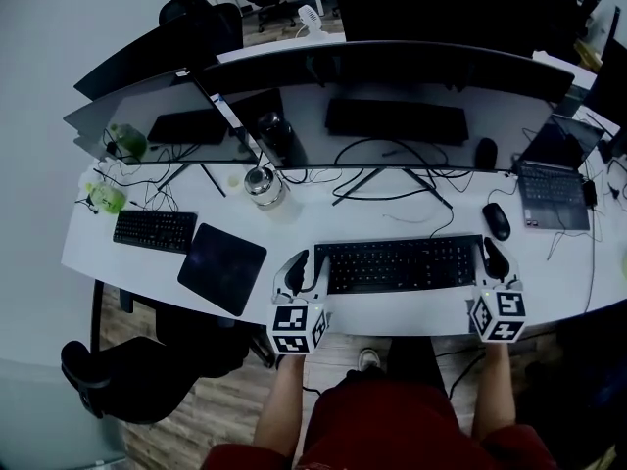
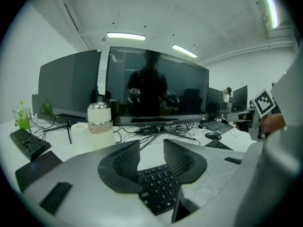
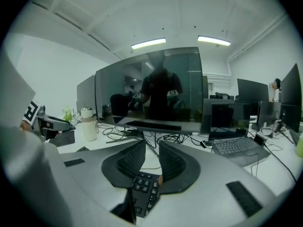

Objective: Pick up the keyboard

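Note:
A black keyboard (image 1: 397, 262) lies flat on the white desk (image 1: 392, 313), near its front edge and in front of me. My left gripper (image 1: 307, 262) is at the keyboard's left end and my right gripper (image 1: 493, 256) at its right end. In the left gripper view the left gripper (image 2: 151, 145) has a gap between its ribbed pads, and the keyboard's keys (image 2: 158, 188) show below them. The right gripper (image 3: 152, 148) has a narrower gap, with the keyboard's corner (image 3: 142, 188) under it. Neither pair of pads presses on the keyboard.
A black mouse (image 1: 497, 220) and an open laptop (image 1: 554, 196) lie to the right. A second keyboard (image 1: 155, 230), a dark pad (image 1: 222, 267) and a lidded jar (image 1: 263, 186) are to the left. Wide monitors (image 1: 392, 71) and loose cables (image 1: 392, 189) fill the back. A chair (image 1: 108, 380) stands at the lower left.

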